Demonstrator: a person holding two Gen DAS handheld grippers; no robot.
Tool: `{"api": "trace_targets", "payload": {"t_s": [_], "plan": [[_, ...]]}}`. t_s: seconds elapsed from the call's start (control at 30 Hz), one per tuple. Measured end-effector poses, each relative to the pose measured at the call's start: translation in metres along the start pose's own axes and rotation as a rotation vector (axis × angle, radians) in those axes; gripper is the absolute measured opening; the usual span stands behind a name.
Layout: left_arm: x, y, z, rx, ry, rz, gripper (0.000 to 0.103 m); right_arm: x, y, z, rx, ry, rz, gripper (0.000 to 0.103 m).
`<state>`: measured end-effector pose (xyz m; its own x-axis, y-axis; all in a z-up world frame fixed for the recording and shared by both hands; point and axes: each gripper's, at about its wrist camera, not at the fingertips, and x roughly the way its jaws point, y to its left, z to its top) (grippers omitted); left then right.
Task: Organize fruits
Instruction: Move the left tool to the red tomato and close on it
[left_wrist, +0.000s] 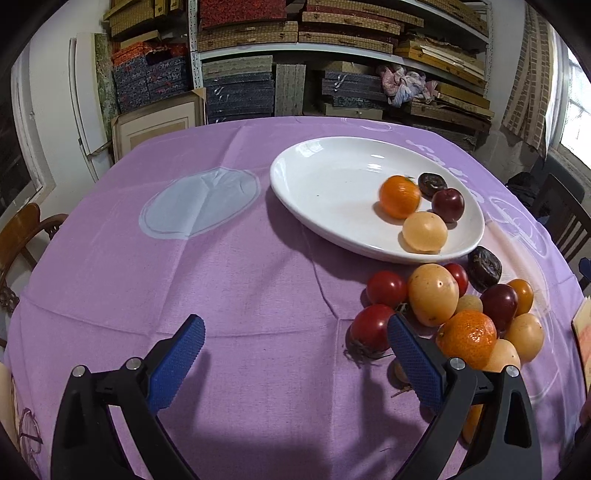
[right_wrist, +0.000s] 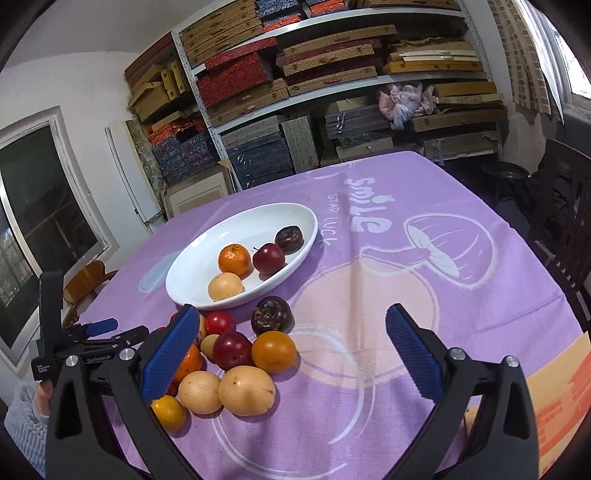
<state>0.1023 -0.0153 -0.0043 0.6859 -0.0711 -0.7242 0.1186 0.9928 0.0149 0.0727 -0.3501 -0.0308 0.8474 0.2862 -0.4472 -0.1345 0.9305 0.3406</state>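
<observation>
On tablecloth: "smile" ("STAR LUCK")

A purple tablecloth printed with a pale mushroom and the word "smile" covers the table. At the far side a metal shelf rack is stacked with flat woven and patterned boxes, a crumpled cloth bundle lying among them. A framed picture leans at far left. A wooden chair stands left, a dark chair right.
</observation>
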Motion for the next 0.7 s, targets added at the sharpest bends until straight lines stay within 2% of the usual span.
{"api": "trace_targets", "payload": {"t_s": [0.13, 0.37, 0.53, 0.7], "plan": [[0.009, -0.014, -0.003, 0.057, 0.009, 0.016, 0.1, 0.002, -0.003, -0.001, 0.021, 0.01, 0.003, 0.099], [0.017, -0.02, -0.004, 0.099, -0.001, 0.032, 0.1, 0.005, -0.003, -0.001, 0.03, 0.022, 0.002, 0.099], [0.017, -0.003, -0.002, 0.036, -0.007, 0.033, 0.1, 0.006, -0.002, -0.001, 0.031, 0.024, 0.0, 0.099], [0.016, 0.016, -0.005, -0.039, 0.023, -0.04, 0.1, 0.006, -0.003, 0.0, 0.037, 0.023, 0.002, 0.099]]}}
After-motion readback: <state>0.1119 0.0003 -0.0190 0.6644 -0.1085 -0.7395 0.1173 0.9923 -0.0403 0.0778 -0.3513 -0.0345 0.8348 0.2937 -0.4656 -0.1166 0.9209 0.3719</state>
